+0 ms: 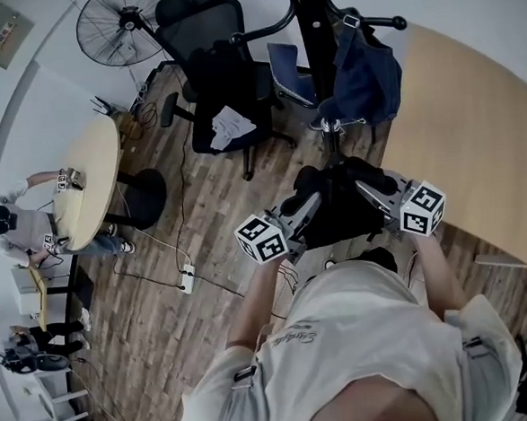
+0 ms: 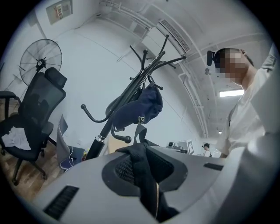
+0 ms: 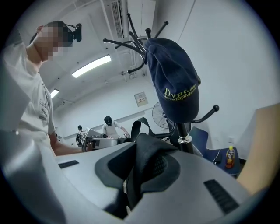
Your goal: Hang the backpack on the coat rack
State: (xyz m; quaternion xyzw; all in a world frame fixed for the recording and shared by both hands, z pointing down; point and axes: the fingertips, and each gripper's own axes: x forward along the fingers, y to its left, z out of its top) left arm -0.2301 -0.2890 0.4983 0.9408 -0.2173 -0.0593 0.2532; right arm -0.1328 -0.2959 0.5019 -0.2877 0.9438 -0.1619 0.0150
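Note:
The black backpack (image 1: 339, 202) hangs between my two grippers, just in front of the base of the black coat rack (image 1: 312, 32). My left gripper (image 1: 306, 207) is shut on one black strap (image 2: 141, 168) of it. My right gripper (image 1: 372, 194) is shut on another strap (image 3: 139, 168). In the left gripper view the coat rack (image 2: 124, 97) rises ahead with curved hooks, and my left gripper (image 2: 141, 162) points towards it. A navy cap (image 3: 173, 81) hangs on the coat rack (image 3: 133, 43) above my right gripper (image 3: 141, 165). Both grippers point level.
A black office chair (image 1: 213, 69) and a floor fan (image 1: 116, 26) stand left of the rack, with a blue chair (image 1: 290, 75) beside it. A light wooden table (image 1: 473, 118) lies to the right. A round table (image 1: 86, 181), another person (image 1: 4, 228) and a power strip (image 1: 188, 278) are at the left.

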